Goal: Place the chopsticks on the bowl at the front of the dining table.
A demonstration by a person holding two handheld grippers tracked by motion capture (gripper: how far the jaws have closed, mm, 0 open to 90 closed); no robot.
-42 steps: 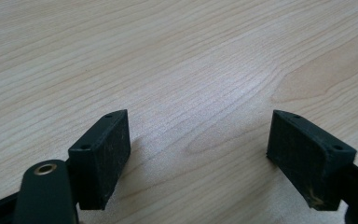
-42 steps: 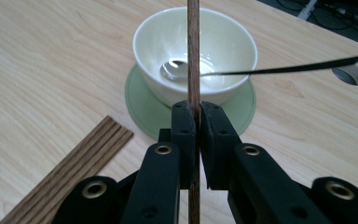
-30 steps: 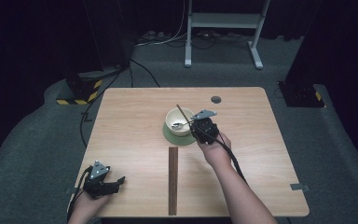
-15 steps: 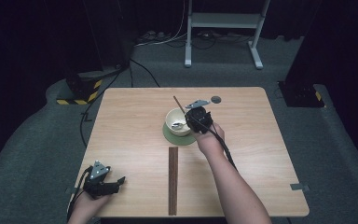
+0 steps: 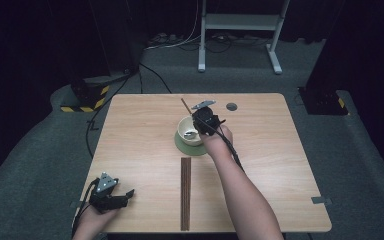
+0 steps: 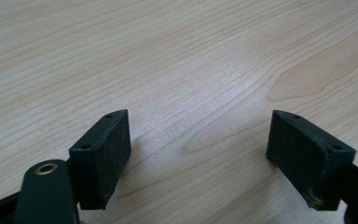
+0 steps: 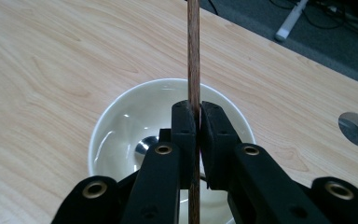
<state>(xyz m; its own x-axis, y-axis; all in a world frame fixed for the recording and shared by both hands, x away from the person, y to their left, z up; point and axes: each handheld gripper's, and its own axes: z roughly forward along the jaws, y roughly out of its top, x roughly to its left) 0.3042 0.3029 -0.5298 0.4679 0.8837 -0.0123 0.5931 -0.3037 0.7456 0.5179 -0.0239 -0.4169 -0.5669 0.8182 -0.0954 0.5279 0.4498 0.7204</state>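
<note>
Right gripper view: right gripper (image 7: 195, 122), jaws clamped on one chopstick (image 7: 193, 56) above white bowl (image 7: 116, 121). Left gripper (image 6: 200, 154) open, empty. Step: carrying. Next: steady, level placement.

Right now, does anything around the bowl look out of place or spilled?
Nothing spilled. The right gripper pinches one wooden stick above the white bowl, which sits squarely on its green mat. A metal spoon lies inside.

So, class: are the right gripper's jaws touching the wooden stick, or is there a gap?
Touching. The right gripper view shows the right gripper with both jaws pressed against the wooden stick, no gap, above the white bowl.
</note>
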